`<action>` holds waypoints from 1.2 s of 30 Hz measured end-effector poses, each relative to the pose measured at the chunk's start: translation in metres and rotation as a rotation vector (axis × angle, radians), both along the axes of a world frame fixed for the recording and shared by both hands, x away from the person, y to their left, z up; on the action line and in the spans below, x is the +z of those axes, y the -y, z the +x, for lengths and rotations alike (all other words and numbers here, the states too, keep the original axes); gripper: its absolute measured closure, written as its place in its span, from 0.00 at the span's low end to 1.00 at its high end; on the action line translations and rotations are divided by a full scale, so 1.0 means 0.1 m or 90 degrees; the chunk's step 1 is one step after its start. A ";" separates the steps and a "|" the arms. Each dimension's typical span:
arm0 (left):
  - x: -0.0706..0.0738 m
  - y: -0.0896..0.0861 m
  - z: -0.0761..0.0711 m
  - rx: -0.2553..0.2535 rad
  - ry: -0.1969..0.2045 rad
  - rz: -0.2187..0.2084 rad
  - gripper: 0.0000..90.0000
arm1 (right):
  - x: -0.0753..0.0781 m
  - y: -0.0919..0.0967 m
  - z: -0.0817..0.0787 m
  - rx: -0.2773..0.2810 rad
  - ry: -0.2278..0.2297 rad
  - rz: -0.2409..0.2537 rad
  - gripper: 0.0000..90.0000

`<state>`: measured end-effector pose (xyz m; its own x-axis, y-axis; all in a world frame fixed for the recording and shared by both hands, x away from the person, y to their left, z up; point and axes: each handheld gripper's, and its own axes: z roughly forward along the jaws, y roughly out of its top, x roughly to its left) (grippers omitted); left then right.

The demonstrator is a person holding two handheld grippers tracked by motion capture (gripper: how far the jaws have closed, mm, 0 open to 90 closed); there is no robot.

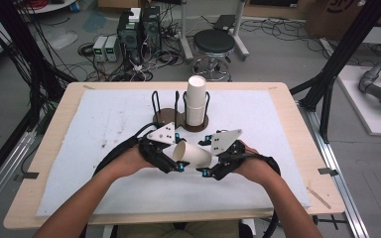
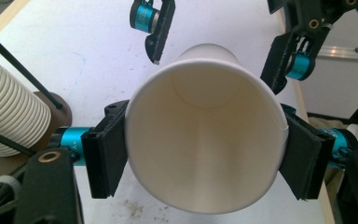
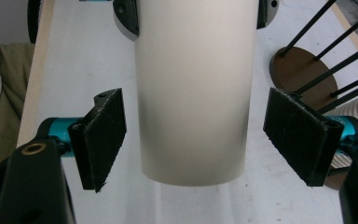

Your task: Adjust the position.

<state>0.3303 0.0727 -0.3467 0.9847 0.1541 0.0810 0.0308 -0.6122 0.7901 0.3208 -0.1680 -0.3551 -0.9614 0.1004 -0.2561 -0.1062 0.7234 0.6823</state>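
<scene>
Forearms lowest, then my left gripper clamps the paper cup at its rim, lying sideways between both tools. My right gripper stands spread around its base, untouching. Handover looks underway; next, I judge, right closes.

The paper cup at the middle of the left gripper view looks matt white and smooth, its rim rolled. The pads beside it are black and rough, like foam. At the left edge the stack of cups shows ribbed paper rims. The mat looks soft, white and stained; the table edge is pale wood.
</scene>
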 end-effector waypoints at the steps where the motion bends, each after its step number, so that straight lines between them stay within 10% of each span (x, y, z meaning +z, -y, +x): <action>1: 0.01 0.01 0.00 0.000 0.001 0.007 0.30 | 0.00 -0.01 0.00 -0.002 -0.001 -0.004 0.24; 28: -0.04 0.25 -0.03 0.012 0.017 0.086 0.29 | -0.15 -0.21 0.03 -0.030 -0.026 -0.103 0.40; 36: -0.05 0.17 -0.01 0.032 0.006 0.001 0.20 | -0.15 -0.14 0.04 -0.044 -0.028 -0.078 0.40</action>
